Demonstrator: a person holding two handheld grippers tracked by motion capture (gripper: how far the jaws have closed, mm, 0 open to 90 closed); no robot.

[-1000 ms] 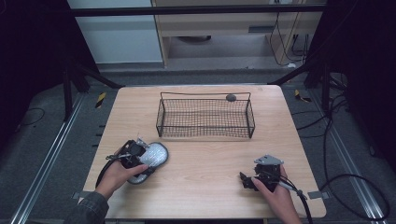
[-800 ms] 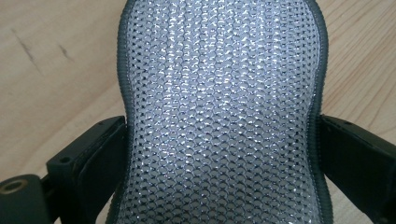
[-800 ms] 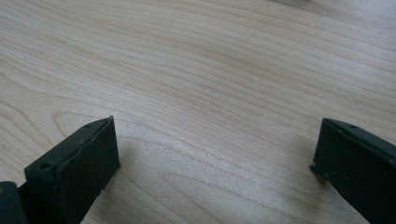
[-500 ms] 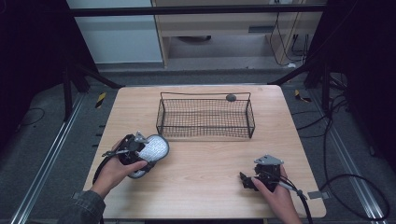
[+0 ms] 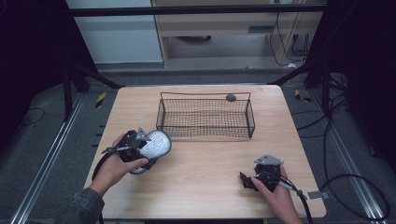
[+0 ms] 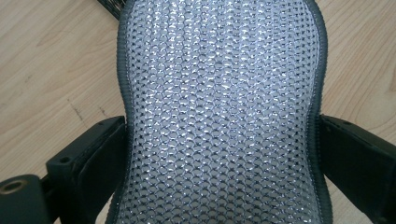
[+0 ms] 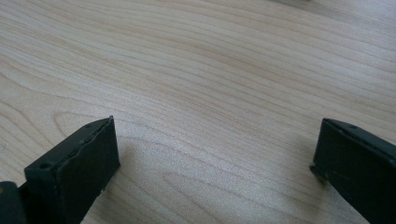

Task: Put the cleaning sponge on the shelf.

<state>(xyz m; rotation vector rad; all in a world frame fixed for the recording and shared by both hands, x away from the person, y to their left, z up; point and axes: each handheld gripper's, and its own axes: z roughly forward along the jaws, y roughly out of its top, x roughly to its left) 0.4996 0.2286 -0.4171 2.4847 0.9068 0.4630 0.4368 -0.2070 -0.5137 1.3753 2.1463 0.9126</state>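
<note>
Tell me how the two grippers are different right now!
The left gripper is shut on a silvery mesh scrubber; the right gripper holds nothing. The left one's fingers press both sides of the scrubber, while the right one's fingers stand wide apart over bare wood. The left gripper sits nearer the wire basket; the right sits near the table's front edge. Both are black and each is held in a hand.

Black wire rectangular basket (image 5: 207, 116) standing on light wooden table (image 5: 210, 168); small dark round object (image 5: 230, 97) just behind basket's far rim.
</note>
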